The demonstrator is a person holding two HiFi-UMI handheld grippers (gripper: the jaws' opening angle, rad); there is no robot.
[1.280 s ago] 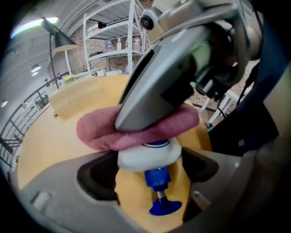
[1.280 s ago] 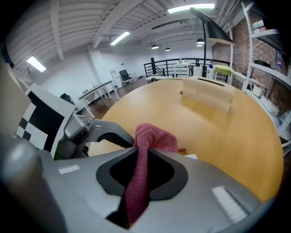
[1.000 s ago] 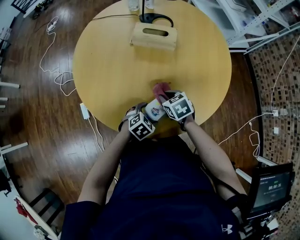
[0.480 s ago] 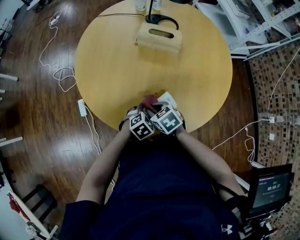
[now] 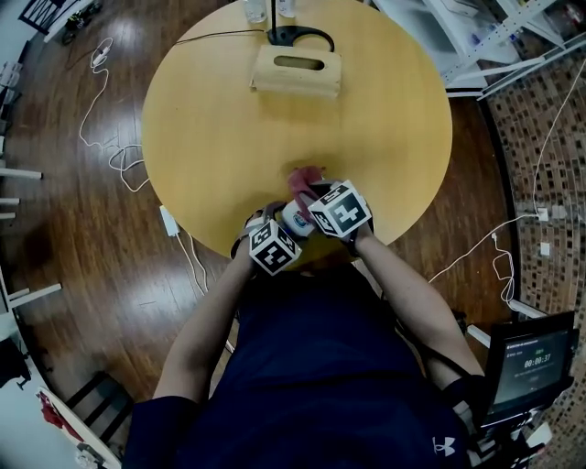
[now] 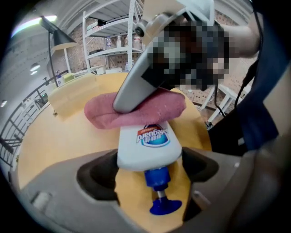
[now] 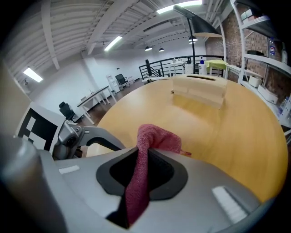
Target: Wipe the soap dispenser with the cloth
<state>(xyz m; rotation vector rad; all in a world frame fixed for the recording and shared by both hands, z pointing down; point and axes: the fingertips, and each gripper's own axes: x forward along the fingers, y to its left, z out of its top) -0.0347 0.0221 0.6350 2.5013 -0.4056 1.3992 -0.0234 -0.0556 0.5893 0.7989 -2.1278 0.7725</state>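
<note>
The soap dispenser (image 6: 148,145), a white bottle with a blue pump, lies sideways between the jaws of my left gripper (image 6: 148,166), which is shut on it near the table's near edge. The pump points back toward the gripper. My right gripper (image 7: 141,173) is shut on a pink cloth (image 7: 154,139), and the cloth (image 6: 136,109) lies across the bottle's far end. In the head view the two grippers, left (image 5: 286,224) and right (image 5: 313,190), sit side by side, with the bottle (image 5: 296,217) between them and the cloth (image 5: 305,177) just beyond.
The round wooden table (image 5: 220,137) carries a wooden tissue box (image 5: 298,71) at its far side, with a black lamp base (image 5: 302,37) and bottles (image 5: 261,11) behind it. A power strip (image 5: 168,220) and cables lie on the floor to the left. Shelving stands at the right.
The right gripper swept the cloth along the bottle toward the left gripper, then back out to the far end. The left gripper and bottle stayed put.
</note>
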